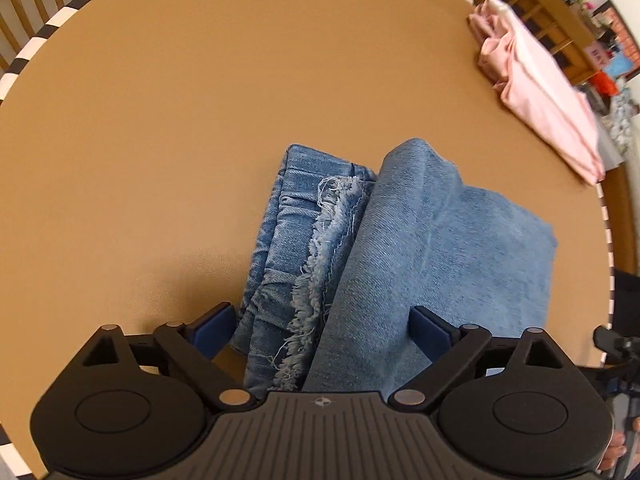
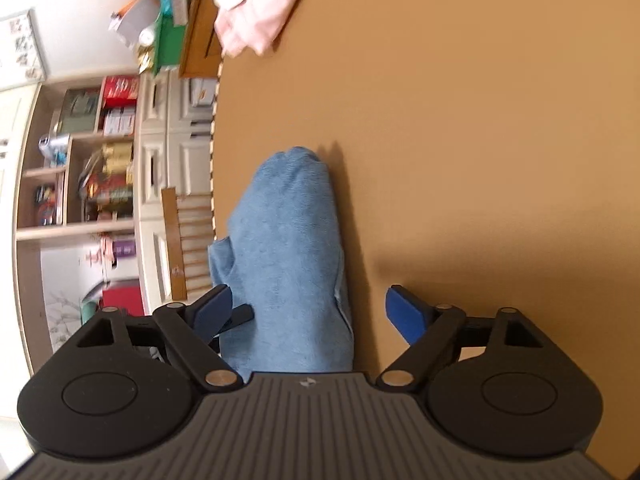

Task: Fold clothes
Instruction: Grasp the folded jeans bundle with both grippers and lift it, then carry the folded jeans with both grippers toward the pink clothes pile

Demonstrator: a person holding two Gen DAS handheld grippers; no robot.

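The left wrist view is aimed steeply down, close over the folded jeans (image 1: pixel 400 248) on the tabletop (image 1: pixel 200 120); the right wrist view is rolled sideways, low along the tabletop edge. Jeans and pink garment (image 1: pixel 536 92) are shared by both

Round tan table (image 1: pixel 200 100) bearing folded jeans (image 1: pixel 400 248) and, seemingly folded, pink garment (image 1: pixel 536 92)
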